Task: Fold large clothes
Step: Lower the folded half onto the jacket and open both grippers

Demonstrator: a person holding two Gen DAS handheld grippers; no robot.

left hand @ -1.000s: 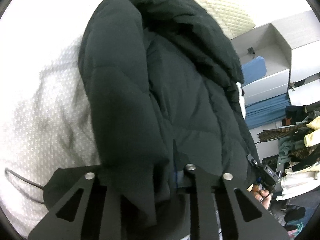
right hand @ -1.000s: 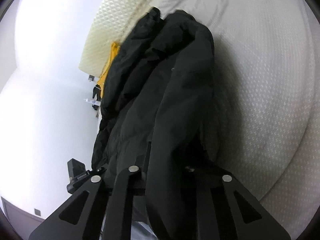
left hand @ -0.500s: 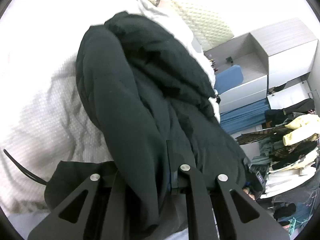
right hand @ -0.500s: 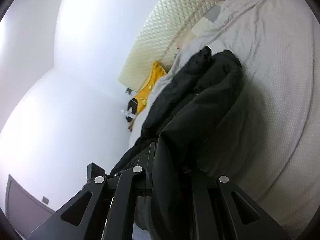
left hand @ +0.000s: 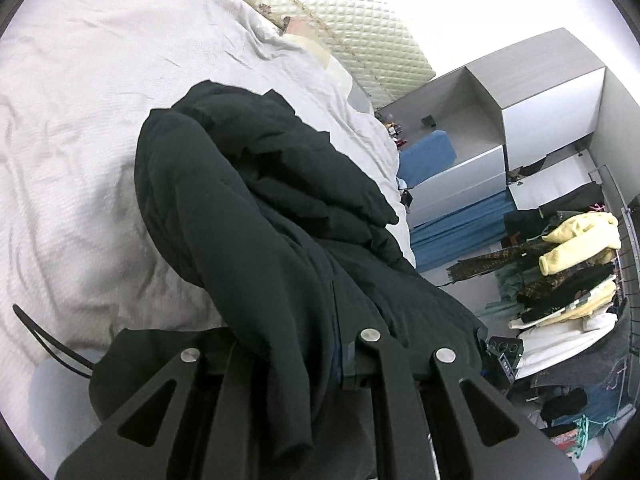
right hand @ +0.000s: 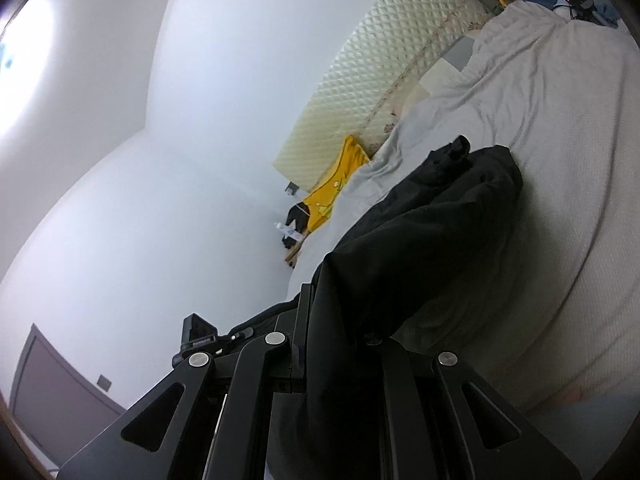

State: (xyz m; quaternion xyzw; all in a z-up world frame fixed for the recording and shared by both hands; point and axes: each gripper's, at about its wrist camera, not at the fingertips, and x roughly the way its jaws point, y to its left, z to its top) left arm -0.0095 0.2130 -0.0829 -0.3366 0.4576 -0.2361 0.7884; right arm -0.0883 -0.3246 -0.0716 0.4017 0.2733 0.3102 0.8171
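Both cameras have tipped upward over the last second: where bedspread and coat filled each view, the left wrist view now takes in the shelving and clothes rail, and the right wrist view shows bare wall and headboard.

The bed point(left hand: 80, 168), under a white textured cover, carries the black padded coat point(left hand: 248, 216), which lies bunched along the near edge and drapes off it toward the cameras; in the right wrist view the coat point(right hand: 432, 232) stretches from the gripper up onto the bed point(right hand: 560, 152). A quilted cream headboard point(right hand: 372, 80) stands at the far end, with a yellow garment point(right hand: 340, 184) beside it. Grey open shelving point(left hand: 480, 112) holds a blue cushion point(left hand: 428, 156). Past it, a clothes rail point(left hand: 568, 272) is hung with yellow, dark and patterned garments.

The left gripper point(left hand: 288, 360) points up along the coat, its fingers clamped on a thick fold that spills down between them. The right gripper point(right hand: 332, 344) angles up in the same manner, its fingers closed on another fold of the coat's near edge.
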